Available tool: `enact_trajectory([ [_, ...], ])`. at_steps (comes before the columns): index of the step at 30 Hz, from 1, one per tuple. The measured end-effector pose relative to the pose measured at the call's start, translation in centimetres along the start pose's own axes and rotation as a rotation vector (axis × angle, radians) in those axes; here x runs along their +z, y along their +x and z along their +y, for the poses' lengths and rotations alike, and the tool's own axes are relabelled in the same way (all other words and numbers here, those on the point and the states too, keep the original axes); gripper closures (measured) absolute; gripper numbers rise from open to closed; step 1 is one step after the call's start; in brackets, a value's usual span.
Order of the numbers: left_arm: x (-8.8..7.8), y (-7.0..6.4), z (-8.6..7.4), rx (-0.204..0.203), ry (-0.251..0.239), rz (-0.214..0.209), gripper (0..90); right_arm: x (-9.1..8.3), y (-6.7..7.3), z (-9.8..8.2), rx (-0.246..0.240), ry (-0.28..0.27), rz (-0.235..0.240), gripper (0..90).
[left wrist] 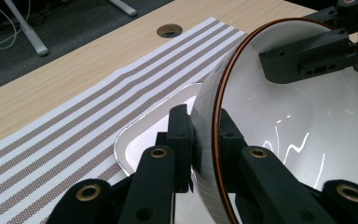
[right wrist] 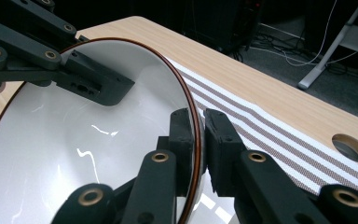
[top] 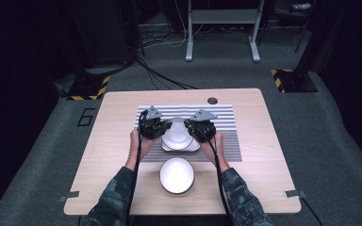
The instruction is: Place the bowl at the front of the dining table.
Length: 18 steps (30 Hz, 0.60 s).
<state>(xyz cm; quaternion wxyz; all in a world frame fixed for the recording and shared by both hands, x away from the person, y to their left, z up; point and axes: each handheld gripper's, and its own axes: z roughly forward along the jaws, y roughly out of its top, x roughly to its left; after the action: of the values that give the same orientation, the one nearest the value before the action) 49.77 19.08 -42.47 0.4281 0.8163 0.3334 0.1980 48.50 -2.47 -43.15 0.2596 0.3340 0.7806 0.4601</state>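
Left tongs [left wrist: 204, 140] clamp the near rim of a white bowl [left wrist: 307, 121]; right tongs [right wrist: 200, 140] clamp its opposite rim. The left gripper view reveals a white tray [left wrist: 135, 144] beneath, on a striped mat [left wrist: 65, 140]. The high view adds a second bowl [top: 176, 175] on the counter [top: 259, 179]. A "6" [top: 86, 117] marks the floor.

Overhead light falls bright on the counter [top: 122, 141] while the room around sinks into dark, glare streaks flash across the white bowl [right wrist: 74, 154], and the high view stays soft, slightly blurred.
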Motion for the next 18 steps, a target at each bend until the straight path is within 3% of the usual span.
enact_trajectory([
  [18, 2.6, 1.1, -0.9, -0.049, 0.055, -0.018, 81.0, 2.1, -1.1, -1.2, 0.077, 0.074, 0.028, 81.8],
])
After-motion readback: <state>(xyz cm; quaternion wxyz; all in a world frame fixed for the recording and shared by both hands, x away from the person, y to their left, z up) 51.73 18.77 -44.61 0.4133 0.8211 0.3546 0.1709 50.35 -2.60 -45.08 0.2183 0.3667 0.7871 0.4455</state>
